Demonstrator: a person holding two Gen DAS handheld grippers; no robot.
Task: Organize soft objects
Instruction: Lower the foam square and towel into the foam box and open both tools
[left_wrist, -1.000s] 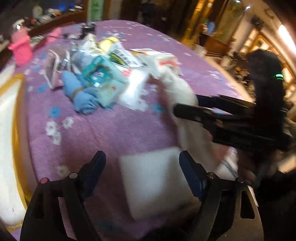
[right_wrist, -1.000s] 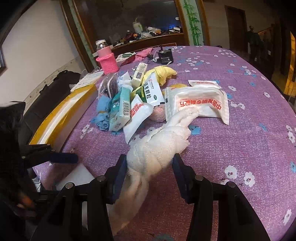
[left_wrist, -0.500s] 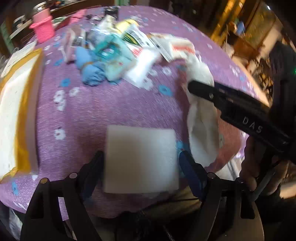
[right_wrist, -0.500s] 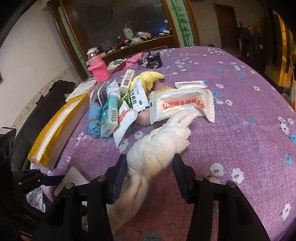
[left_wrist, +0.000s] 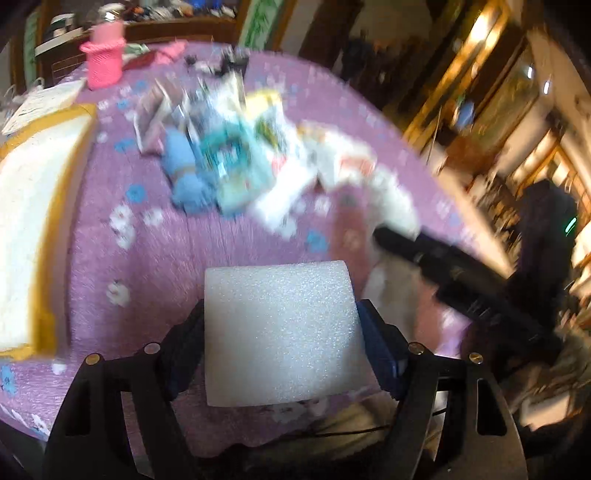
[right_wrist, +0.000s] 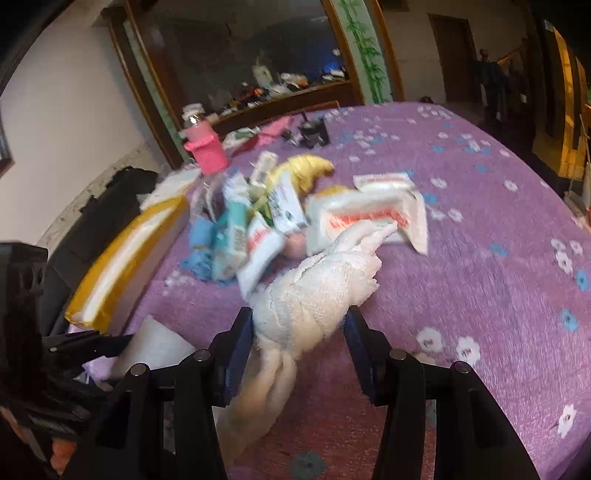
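A white foam block (left_wrist: 280, 325) sits between the fingers of my left gripper (left_wrist: 280, 314), whose jaws are closing with both pads against the block's sides. The block is raised over the near edge of the purple tablecloth (left_wrist: 147, 251). My right gripper (right_wrist: 299, 325) is shut on a bunched white cloth (right_wrist: 321, 280); one end of it lies on the table toward the pile and the other hangs below the fingers. In the left wrist view the right gripper's fingers (left_wrist: 443, 266) show at the right. In the right wrist view the foam block (right_wrist: 155, 343) shows at the lower left.
A pile of packets lies mid-table with a blue cloth (left_wrist: 184, 173), a yellow soft item (right_wrist: 306, 170) and a white packet with red print (right_wrist: 369, 214). A pink-sleeved bottle (left_wrist: 105, 62) stands at the back. A yellow-edged flat parcel (left_wrist: 33, 206) lies along the left edge.
The foam block has come up off the table between the left fingers, and the left gripper has rolled and pulled back. The right gripper keeps hold of the white cloth, almost still.
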